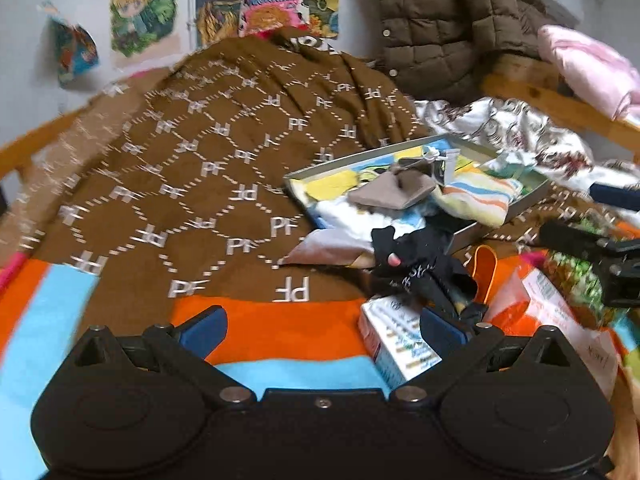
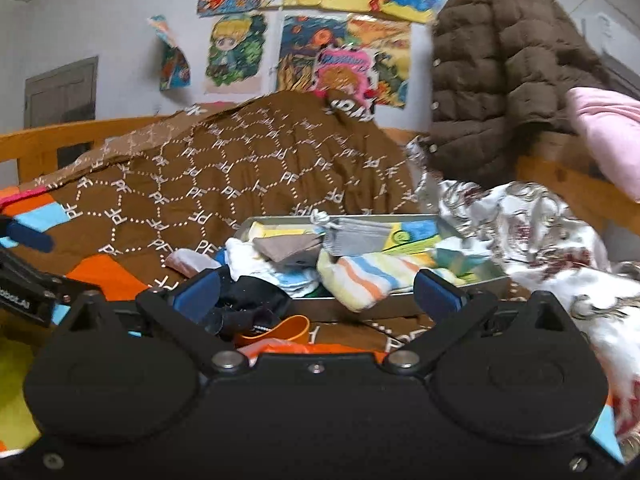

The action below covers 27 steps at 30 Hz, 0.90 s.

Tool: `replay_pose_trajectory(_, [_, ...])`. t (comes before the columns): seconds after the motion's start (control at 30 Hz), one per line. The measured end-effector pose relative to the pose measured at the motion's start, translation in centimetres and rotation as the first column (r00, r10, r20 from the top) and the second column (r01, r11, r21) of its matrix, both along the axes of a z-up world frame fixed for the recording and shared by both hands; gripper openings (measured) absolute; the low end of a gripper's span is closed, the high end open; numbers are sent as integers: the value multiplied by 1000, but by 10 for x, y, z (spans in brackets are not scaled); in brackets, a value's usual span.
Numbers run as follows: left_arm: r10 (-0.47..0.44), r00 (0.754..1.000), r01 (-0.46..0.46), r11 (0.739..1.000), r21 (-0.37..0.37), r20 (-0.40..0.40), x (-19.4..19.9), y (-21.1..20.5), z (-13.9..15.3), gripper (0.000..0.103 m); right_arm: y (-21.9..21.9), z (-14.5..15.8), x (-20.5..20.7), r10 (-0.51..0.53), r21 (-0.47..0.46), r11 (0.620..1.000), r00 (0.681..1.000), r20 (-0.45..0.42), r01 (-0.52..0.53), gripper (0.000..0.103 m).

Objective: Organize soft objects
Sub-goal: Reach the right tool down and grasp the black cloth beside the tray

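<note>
While both grippers, left gripper and right gripper, hover with jaws spread and empty, the black garment draped at the tray edge right of centre could snag and tip it.

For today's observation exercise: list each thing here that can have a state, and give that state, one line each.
Left gripper: open, holding nothing.
Right gripper: open, holding nothing.
Metal tray: holds a heap of soft items.
Striped sock: draped over the tray's front edge.
Black cloth: crumpled, outside the tray.
Brown blanket: spread, rumpled.
Puffer jacket: hanging.
</note>
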<state>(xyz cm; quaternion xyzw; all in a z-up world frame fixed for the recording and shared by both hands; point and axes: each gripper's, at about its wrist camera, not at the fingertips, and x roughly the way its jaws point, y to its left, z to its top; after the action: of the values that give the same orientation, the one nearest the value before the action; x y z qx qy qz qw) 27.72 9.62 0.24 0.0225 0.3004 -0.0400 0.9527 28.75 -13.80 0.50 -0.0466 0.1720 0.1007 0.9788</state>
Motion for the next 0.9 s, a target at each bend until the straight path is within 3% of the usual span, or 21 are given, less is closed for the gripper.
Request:
replay_pose_trajectory(0.2, [-81, 995, 77, 995, -69, -63, 26, 18, -9, 102, 26, 7, 16, 43, -144, 988, 998, -52, -50, 102])
replay_pose_trajectory(0.33, [-179, 975, 177, 984, -23, -135, 46, 12, 7, 102, 25, 13, 33, 48, -148, 987, 993, -108, -64, 102])
replay_pose_trajectory(0.47, [-260, 930, 272, 962, 13, -260, 69, -4, 32, 102, 23, 17, 48, 23, -180, 982, 990, -137, -48, 102])
replay_pose_trajectory(0.53, [-270, 922, 290, 956, 35, -277, 75, -10, 40, 102, 19, 22, 59, -5, -147, 989, 988, -154, -18, 102])
replay_pose_trajectory(0.73, [-233, 948, 215, 971, -104, -217, 91, 0, 30, 99, 4, 19, 68, 28, -17, 999, 986, -167, -32, 100])
replay_pose_trajectory(0.83, [-170, 971, 132, 968, -215, -170, 100, 11, 13, 95, 3, 6, 56, 65, -29, 997, 980, -190, -72, 88])
replay_pose_trajectory(0.9, [-131, 972, 78, 964, -256, -197, 104, 19, 3, 95, 8, -3, 55, 78, -51, 995, 977, -199, -90, 82])
